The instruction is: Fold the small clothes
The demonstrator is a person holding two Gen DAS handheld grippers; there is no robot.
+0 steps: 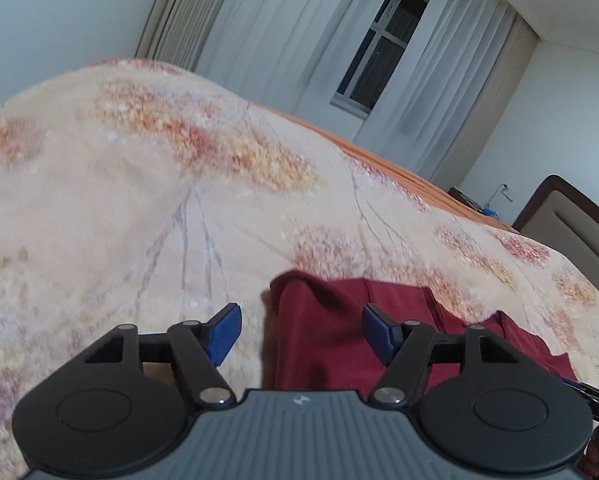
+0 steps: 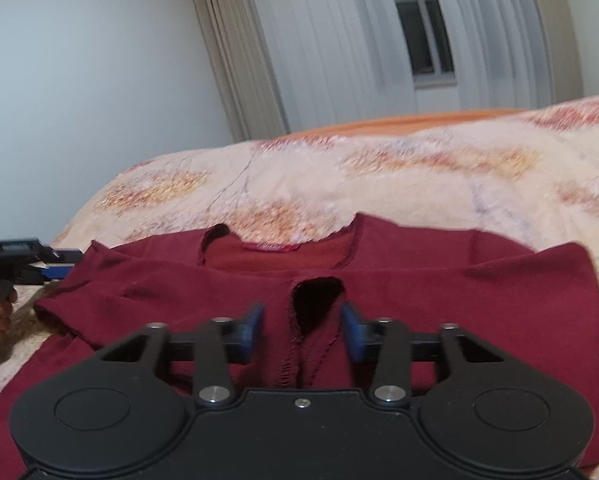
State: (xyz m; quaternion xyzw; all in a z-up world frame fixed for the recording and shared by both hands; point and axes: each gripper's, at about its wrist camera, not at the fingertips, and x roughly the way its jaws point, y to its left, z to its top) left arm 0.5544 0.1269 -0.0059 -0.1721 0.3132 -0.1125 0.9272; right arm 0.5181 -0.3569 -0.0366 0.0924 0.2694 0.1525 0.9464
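Because the maroon shirt [image 2: 419, 280] looks soft and limp on the bed [image 2: 379, 184], both tongs, left tongs [image 1: 301, 330] and right tongs [image 2: 302, 330], gaping empty, should pinch hem corners.

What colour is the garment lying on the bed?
Dark red, maroon garment; it shows best in the right wrist view.

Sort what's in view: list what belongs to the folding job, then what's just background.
Job:
maroon garment
left gripper, open
right gripper, open
floral blanket, the work surface

Background:
curtains
window
headboard
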